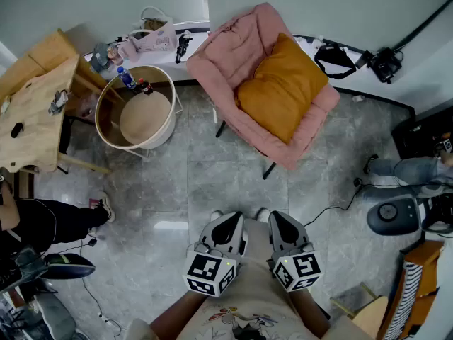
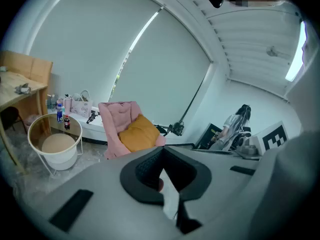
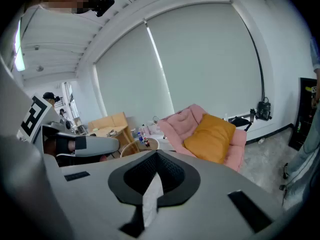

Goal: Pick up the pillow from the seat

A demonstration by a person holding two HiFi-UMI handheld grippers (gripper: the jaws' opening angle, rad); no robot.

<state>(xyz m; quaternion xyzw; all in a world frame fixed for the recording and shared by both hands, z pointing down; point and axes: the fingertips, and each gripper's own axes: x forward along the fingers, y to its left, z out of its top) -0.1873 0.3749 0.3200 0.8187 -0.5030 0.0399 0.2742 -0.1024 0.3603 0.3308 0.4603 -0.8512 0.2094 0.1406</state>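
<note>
**Pillow sits out of reach on pink chair**

Held low by the person's waist, the left tongs and right tongs are pinched closed on nothing and tipped slightly down, apparently not yet reaching. Across the glossy grey floor tiles, well apart, the plump mustard pillow leans on the seat against the back of the quilted pink chair. Its soft, creased fabric probably suits a pinch.

Grey stone-look tiles covered the floor. A pale wooden surface stood at the left, with a round white-framed side table just beside it. Drawn roller blinds filled the window wall — a low white ledge ran beneath them.
</note>
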